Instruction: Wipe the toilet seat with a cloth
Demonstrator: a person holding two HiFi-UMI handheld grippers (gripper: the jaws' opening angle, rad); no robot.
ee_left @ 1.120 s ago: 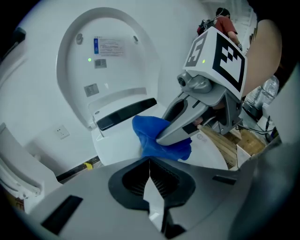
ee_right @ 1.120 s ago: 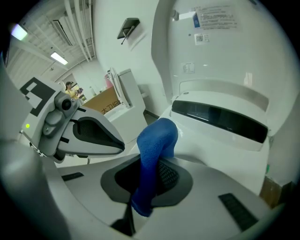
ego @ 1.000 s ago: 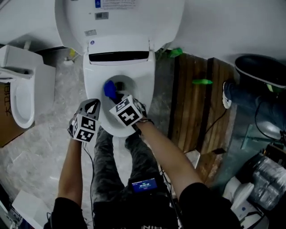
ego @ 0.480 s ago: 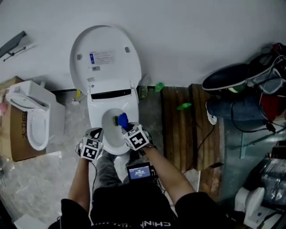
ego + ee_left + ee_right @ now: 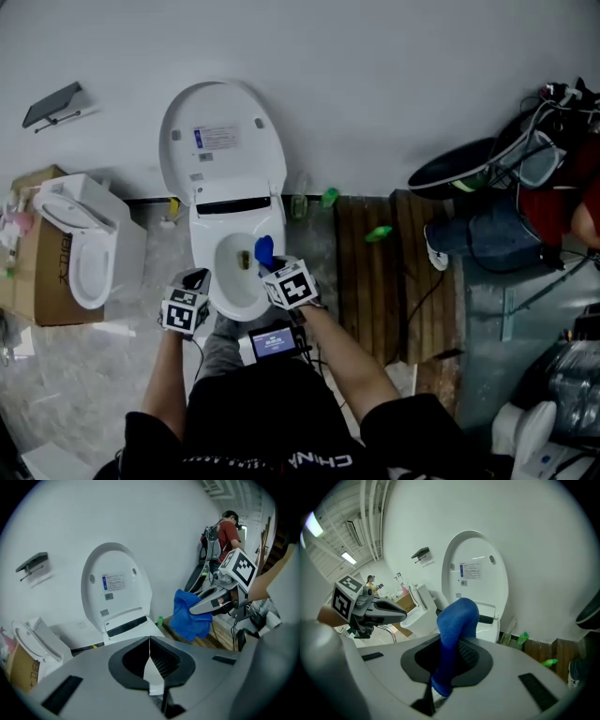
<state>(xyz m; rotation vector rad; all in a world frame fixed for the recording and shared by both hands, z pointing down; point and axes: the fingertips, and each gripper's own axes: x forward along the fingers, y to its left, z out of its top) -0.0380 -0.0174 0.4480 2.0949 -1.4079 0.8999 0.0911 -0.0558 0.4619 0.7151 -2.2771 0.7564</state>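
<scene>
The white toilet stands against the wall with its lid (image 5: 223, 141) raised and its seat rim (image 5: 217, 298) bare below. My right gripper (image 5: 268, 264) hangs above the bowl's right side, shut on a blue cloth (image 5: 264, 250). In the right gripper view the cloth (image 5: 457, 630) bulges up from between the clamped jaws. My left gripper (image 5: 198, 281) is to the left of the bowl's front, shut and holding nothing. In the left gripper view its jaws (image 5: 150, 641) meet, and the cloth (image 5: 189, 615) dangles from the right gripper (image 5: 213, 603) at the right.
A second small toilet (image 5: 80, 251) sits on a cardboard box at the left. Wooden boards (image 5: 384, 281) with green bottles (image 5: 379, 232) lie to the right of the toilet. A person's legs and bags (image 5: 492, 220) fill the far right. A small shelf (image 5: 52, 103) hangs on the wall.
Both grippers have risen away from the bowl, the right one carrying the blue cloth up with it. The head view has pulled back and now takes in much more of the room.
</scene>
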